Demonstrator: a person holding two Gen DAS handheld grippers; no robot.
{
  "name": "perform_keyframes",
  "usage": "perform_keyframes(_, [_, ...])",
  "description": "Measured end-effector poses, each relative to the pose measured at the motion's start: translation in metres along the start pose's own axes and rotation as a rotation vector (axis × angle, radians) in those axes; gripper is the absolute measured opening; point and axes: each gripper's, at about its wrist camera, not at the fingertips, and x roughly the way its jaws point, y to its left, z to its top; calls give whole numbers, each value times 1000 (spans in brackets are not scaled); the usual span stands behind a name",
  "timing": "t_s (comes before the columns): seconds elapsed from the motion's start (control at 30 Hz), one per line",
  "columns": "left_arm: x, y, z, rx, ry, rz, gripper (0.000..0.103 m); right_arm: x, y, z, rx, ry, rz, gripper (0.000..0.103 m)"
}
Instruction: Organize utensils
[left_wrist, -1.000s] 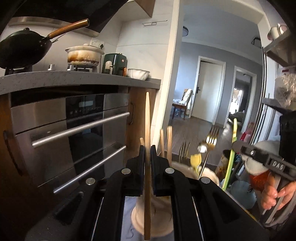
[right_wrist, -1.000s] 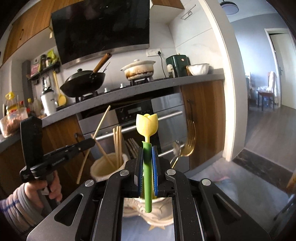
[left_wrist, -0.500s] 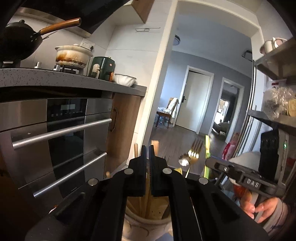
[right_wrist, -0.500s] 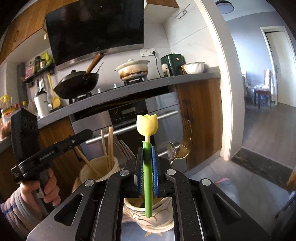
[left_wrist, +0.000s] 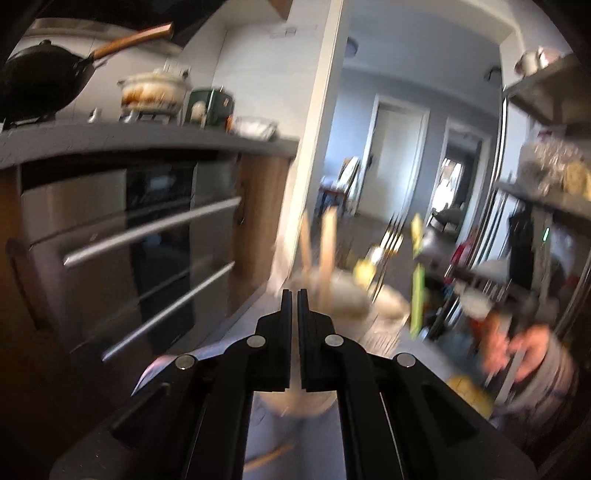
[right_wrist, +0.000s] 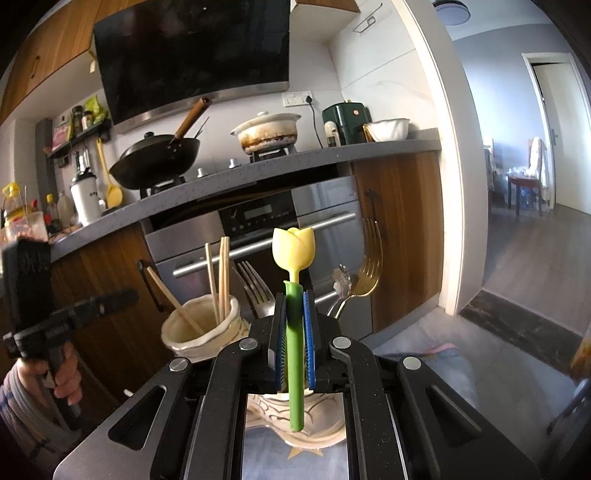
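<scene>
Broadly, the oven (right_wrist: 258, 236) with its steel bar handles fills the middle of the kitchen, and everything else sits in front of it. Just before its door stands a cream ceramic holder (right_wrist: 201, 330), open-topped, with several wooden chopsticks (right_wrist: 221, 275) in it: two stand nearly upright together, one beside them, another leans out to the left. A silver fork (right_wrist: 255, 286) rises tines-up just right of that holder, between it and the oven door. A second pale holder (right_wrist: 314, 424) lies mostly hidden behind the right gripper (right_wrist: 294, 325); a gold fork (right_wrist: 369, 258) and a silver spoon (right_wrist: 341, 280) stick up beyond it, against the oven's right edge. The right gripper is clamped on a green-stemmed tulip utensil (right_wrist: 295, 332), whose long axis runs vertical, yellow flower head up in front of the oven door, stem end hanging over that second holder. The left gripper (left_wrist: 294, 295), in a blurred view, is clenched with nothing between its fingers, right of the oven and near the chopstick holder.
</scene>
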Motion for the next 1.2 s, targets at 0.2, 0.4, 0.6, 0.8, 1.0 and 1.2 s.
perform_keyframes(0.2, [13,29,-52,26,252,52,44,-7,3,-9,-9,22,-2,10])
perform_keyframes(0.4, [22,36,-89,150,402,31,44,-11,5,-15,-15,45,-10,10])
perform_keyframes(0.6, [27,33,-99,212,474,-37,44,-14,9,-17,-20,56,-8,10])
perform_keyframes(0.8, [43,38,-105,236,552,-34,25,-15,12,-19,-26,65,-9,10])
perform_keyframes(1.0, [46,30,-104,292,556,-22,6,-19,13,-18,-24,58,-9,10])
perform_keyframes(1.2, [26,11,-88,286,438,-50,6,-21,14,-17,-24,55,-10,10])
